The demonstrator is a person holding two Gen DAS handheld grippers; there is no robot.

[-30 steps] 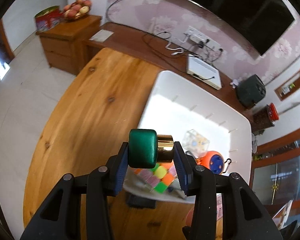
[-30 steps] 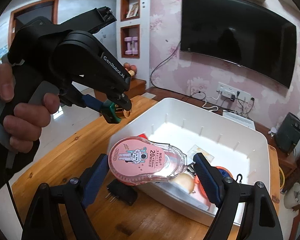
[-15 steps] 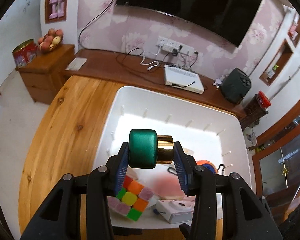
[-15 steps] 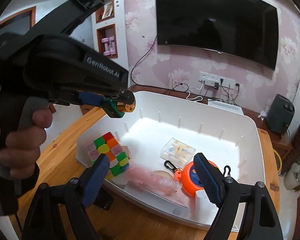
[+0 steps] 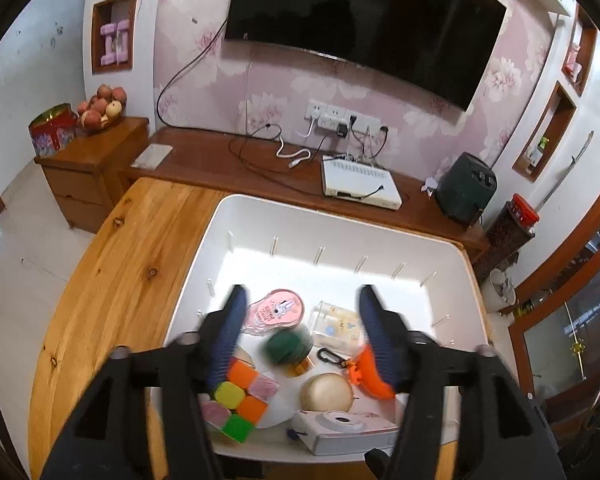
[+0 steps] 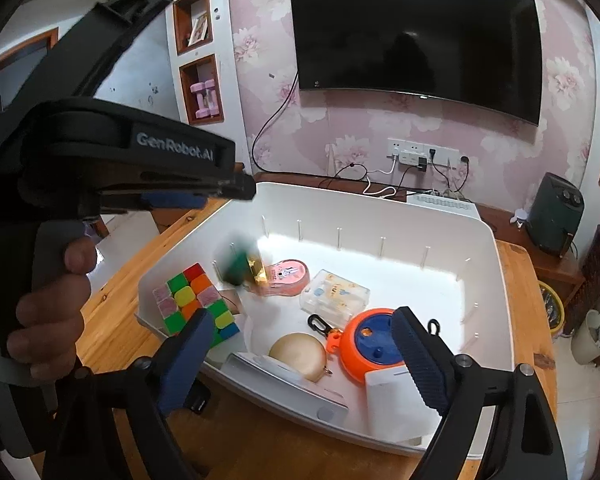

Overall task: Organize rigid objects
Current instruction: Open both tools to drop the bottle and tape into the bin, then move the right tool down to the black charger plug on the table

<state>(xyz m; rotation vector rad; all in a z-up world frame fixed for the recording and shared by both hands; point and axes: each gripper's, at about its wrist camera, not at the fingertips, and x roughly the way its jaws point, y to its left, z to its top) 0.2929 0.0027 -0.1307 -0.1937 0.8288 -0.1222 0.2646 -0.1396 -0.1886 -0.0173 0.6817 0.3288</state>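
My left gripper point(image 5: 302, 300) hangs over the white bin point(image 5: 340, 210), its jaws opening and nothing pressed between them. A green and gold cylinder point(image 5: 286, 346) is blurred in mid-fall below it, also visible in the right wrist view as the cylinder point(image 6: 242, 268) just above the bin floor. My right gripper point(image 6: 304, 320) stands over the bin's near edge point(image 6: 284, 396), jaws opening wide and empty. A pink tape dispenser point(image 6: 290, 276) lies on the bin floor.
The bin also holds a colour cube point(image 6: 192, 300), a clear box point(image 6: 334, 294), an orange and blue tape measure point(image 6: 370, 336), a beige round piece point(image 6: 298, 354) and a white box point(image 5: 340, 428). A small black object point(image 6: 198, 398) lies on the wooden table point(image 5: 132, 264).
The left gripper let go of the green and gold cylinder, which drops into the bin. The pink tape dispenser left the right gripper and now lies in the bin. Both grippers moved further over the bin.
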